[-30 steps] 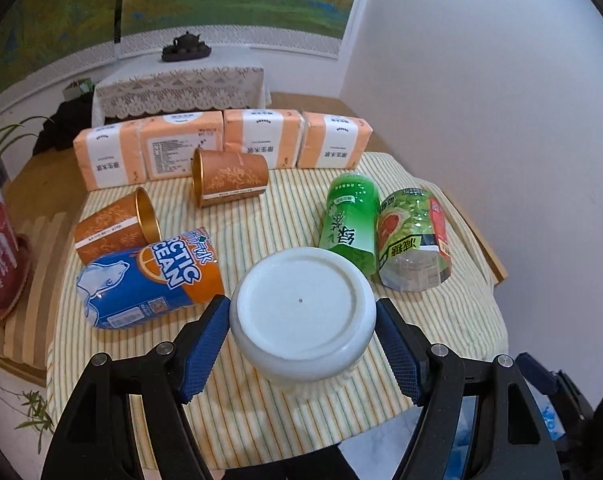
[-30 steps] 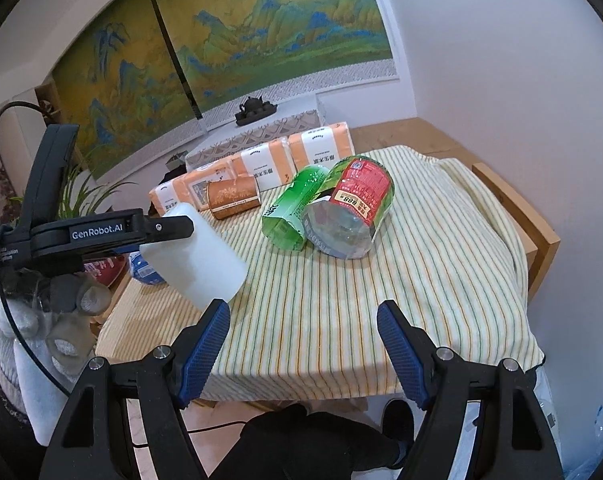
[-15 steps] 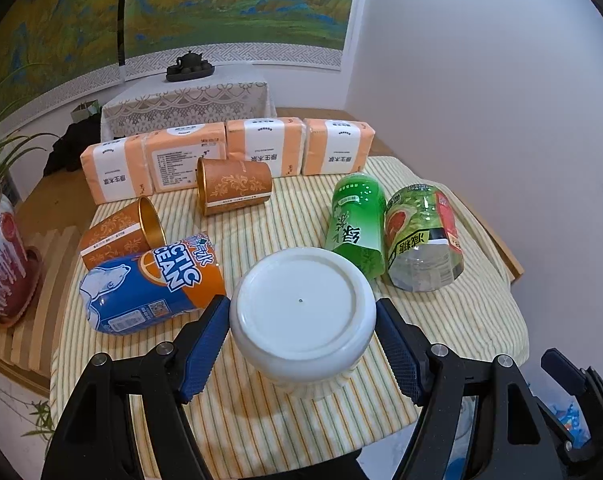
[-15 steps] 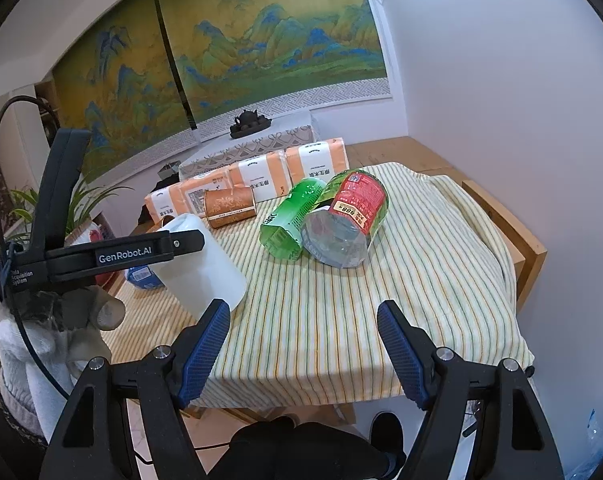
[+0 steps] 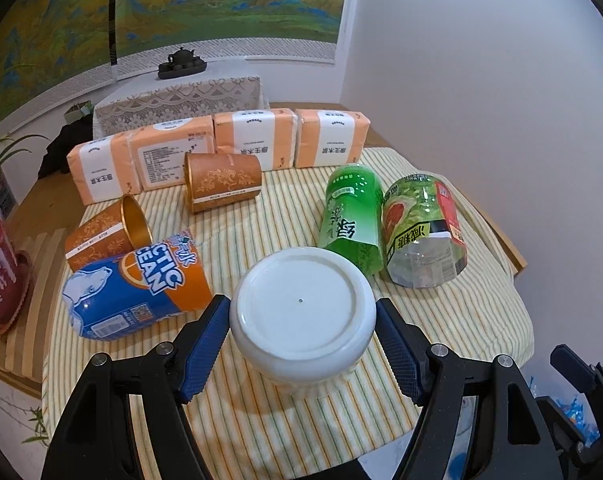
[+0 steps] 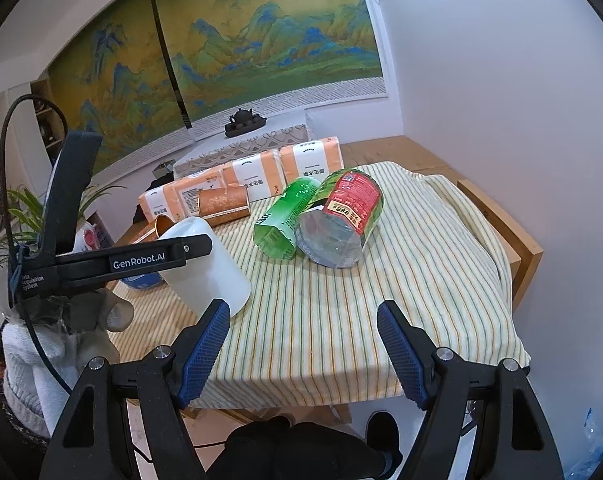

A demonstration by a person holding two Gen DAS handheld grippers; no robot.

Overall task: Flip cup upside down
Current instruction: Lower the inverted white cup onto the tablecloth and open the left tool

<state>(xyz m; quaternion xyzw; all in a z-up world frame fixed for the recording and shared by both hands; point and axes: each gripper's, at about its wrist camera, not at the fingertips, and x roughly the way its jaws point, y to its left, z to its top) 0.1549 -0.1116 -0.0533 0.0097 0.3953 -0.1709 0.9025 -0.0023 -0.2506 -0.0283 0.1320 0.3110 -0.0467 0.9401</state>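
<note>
One white cup (image 5: 303,312), four tissue packs (image 5: 253,144).

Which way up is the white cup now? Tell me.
Upside down: the white cup shows its flat base toward the left wrist camera, between the left hand-held gripper fingers. In the right view its wider mouth faces the striped tablecloth.

the cup (image 5: 301,312) is plain white. the cloth (image 5: 261,232) on the counter is cream with thin green and orange stripes. one can (image 5: 133,292) is blue and orange, one bottle (image 5: 353,216) green, the packs (image 5: 257,144) peach and white.
</note>
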